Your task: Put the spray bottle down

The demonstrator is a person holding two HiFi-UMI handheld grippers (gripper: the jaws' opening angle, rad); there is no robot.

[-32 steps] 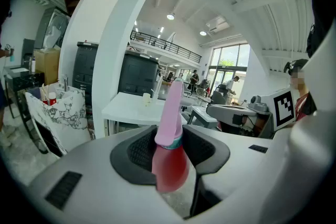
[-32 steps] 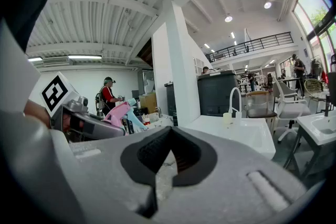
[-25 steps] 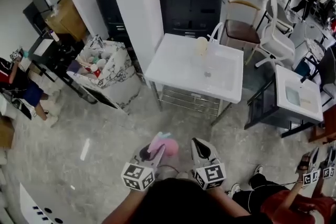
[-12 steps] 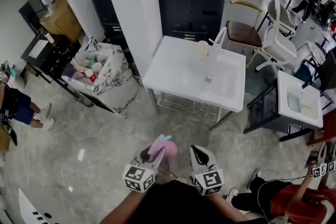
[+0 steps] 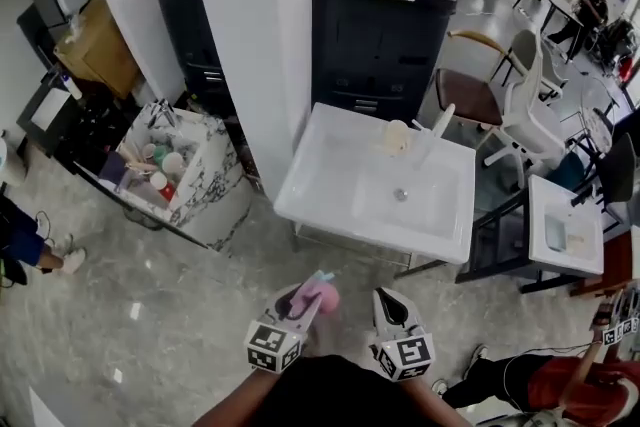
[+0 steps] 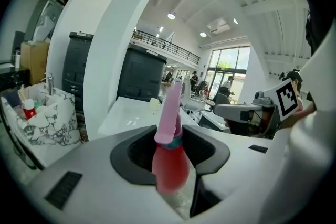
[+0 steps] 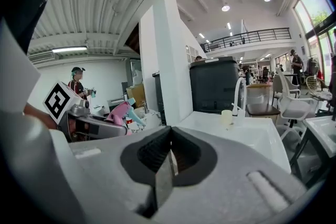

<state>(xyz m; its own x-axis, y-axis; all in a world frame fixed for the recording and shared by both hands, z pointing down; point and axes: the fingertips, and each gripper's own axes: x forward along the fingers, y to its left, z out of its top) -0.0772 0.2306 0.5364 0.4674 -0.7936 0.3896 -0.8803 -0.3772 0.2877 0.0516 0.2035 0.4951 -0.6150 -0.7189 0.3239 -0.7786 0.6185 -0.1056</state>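
A pink spray bottle [image 5: 318, 294] with a pink trigger head stands between the jaws of my left gripper [image 5: 300, 301], which is shut on its body. In the left gripper view the bottle [image 6: 170, 161] fills the gap between the pads, its nozzle pointing forward and up. My right gripper [image 5: 388, 307] is beside it on the right, shut with nothing in it; its pads meet in the right gripper view [image 7: 167, 159]. Both are held over the grey floor, short of the white sink table [image 5: 335, 190]. From the right gripper view the bottle [image 7: 119, 113] shows at the left.
On the sink table stand a faucet [image 5: 437, 125] and a pale cup [image 5: 397, 137]. A white pillar [image 5: 250, 45] and a black cabinet [image 5: 385, 25] rise behind it. A marble-patterned bin [image 5: 205, 185] sits left, chairs [image 5: 520, 65] and a smaller sink table [image 5: 560, 225] right. Another person [image 5: 560, 385] crouches at lower right.
Both grippers and the head view have moved forward toward the sink table, which now looks nearer and larger. The bottle stays in the left gripper.
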